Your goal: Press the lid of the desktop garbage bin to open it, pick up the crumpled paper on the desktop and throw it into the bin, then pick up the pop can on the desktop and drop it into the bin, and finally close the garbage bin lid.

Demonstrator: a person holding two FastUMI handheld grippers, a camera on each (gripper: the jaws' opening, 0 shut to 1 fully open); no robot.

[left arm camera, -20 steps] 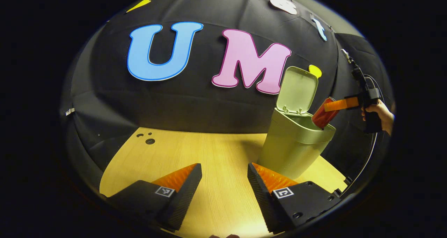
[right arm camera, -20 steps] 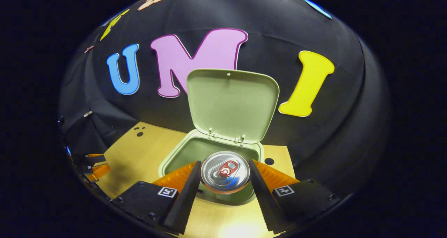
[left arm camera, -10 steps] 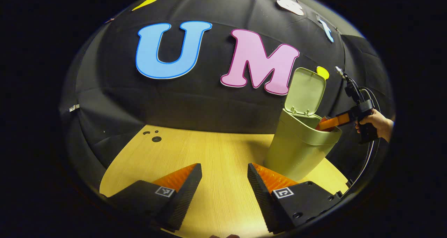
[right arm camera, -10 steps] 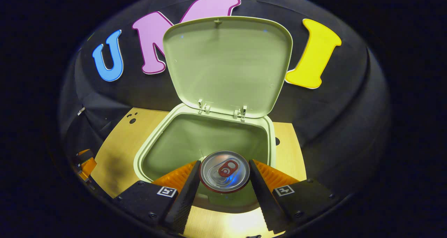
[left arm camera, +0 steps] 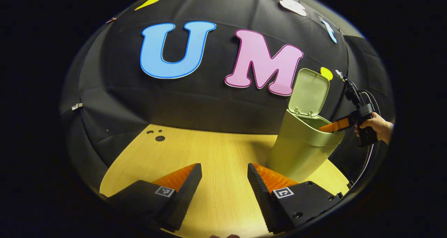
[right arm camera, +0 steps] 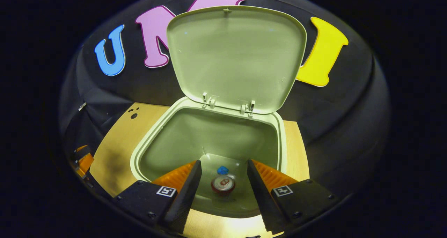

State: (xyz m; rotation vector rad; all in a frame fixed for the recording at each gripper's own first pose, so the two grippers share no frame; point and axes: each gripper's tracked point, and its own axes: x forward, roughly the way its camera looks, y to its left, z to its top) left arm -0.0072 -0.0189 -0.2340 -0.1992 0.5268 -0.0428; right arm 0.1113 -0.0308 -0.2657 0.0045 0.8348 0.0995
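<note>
Left gripper (left arm camera: 223, 182) hovered over wooden table (left arm camera: 209, 150), fingers spread, nothing between. Bin (left arm camera: 302, 150) stood at table's right, lid (left arm camera: 310, 91) tilted up. Right gripper (left arm camera: 337, 125) reached over bin's rim, hand (left arm camera: 379, 126) on handle.

Right gripper view: fingers parted over bin's mouth, empty. Pop can (right arm camera: 222, 185) lay at bin's bottom, blue scrap (right arm camera: 222, 169) just beyond it. Crumpled paper: could not tell.

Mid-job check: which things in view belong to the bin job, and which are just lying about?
Job:
- garbage bin, lid up
- pop can on the bin floor
- blue crumpled paper beside it
- right tongs, open over the bin
- left tongs, open, idle

Just there:
- wooden desktop
- black cloth wall
</note>
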